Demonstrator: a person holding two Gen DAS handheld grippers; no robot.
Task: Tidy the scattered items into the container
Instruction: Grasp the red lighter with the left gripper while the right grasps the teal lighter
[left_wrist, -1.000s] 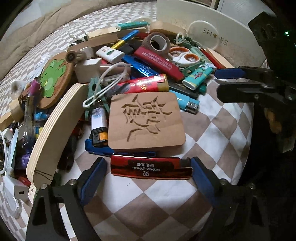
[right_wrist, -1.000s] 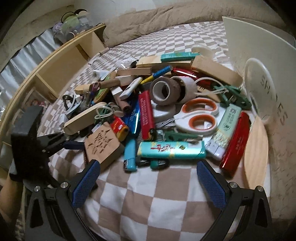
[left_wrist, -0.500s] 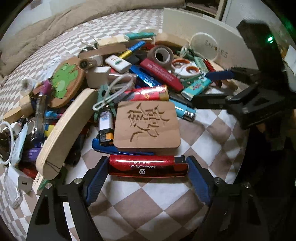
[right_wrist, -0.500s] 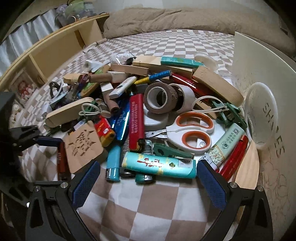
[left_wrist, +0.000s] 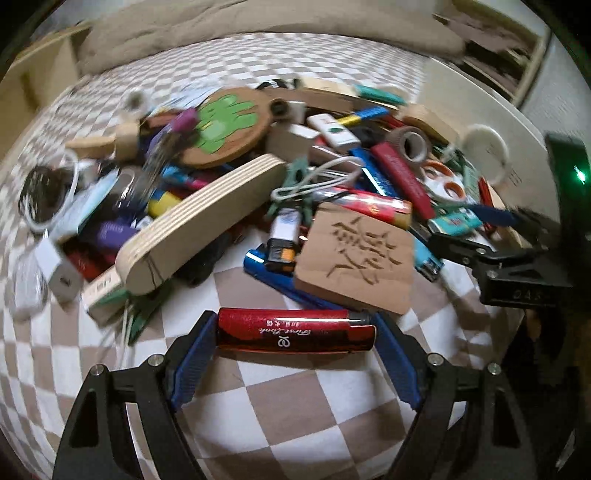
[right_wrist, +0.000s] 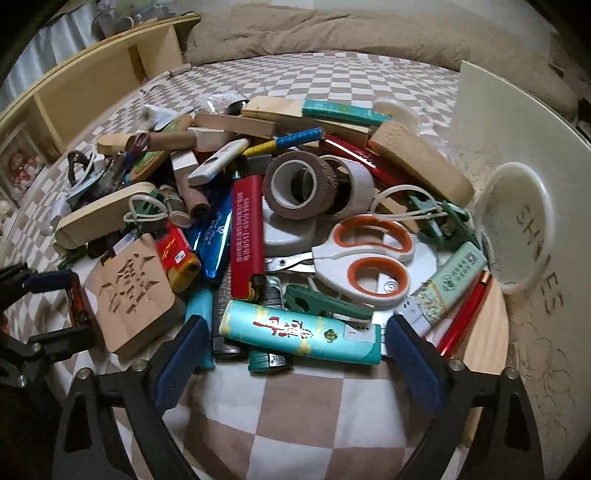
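- Left wrist view: my left claw (left_wrist: 295, 332) has just drawn its jaws in onto the red lighter (left_wrist: 295, 330), and both blue pads now press its two ends, so I hold it clamped lengthwise.
- A second ago that lighter lay loose between wider jaws at the near edge of the pile; now it looks lifted slightly clear of the checked bed (left_wrist: 295, 424), with the pile tilted and blurred behind it.
- That is my first pick secured, I judge; next it goes to the container (left_wrist: 480, 122), the white box at 2 o'clock of the pile.
- Right wrist view: my right claw (right_wrist: 295, 354) has just narrowed its jaws, yet they stand apart and touch nothing.
- The teal lighter (right_wrist: 301, 332) lies crosswise between those pads, at 6 o'clock of the scissors (right_wrist: 364, 254), so I am set to close on it.
- The carved wooden tile (right_wrist: 131, 291) sits at 9 o'clock of the teal lighter, close beside my left claw.
- Nearly everything is yet scattered on the bed; the task has barely begun.
- An end-to-end grip on a slick lighter may slip if I swing fast.
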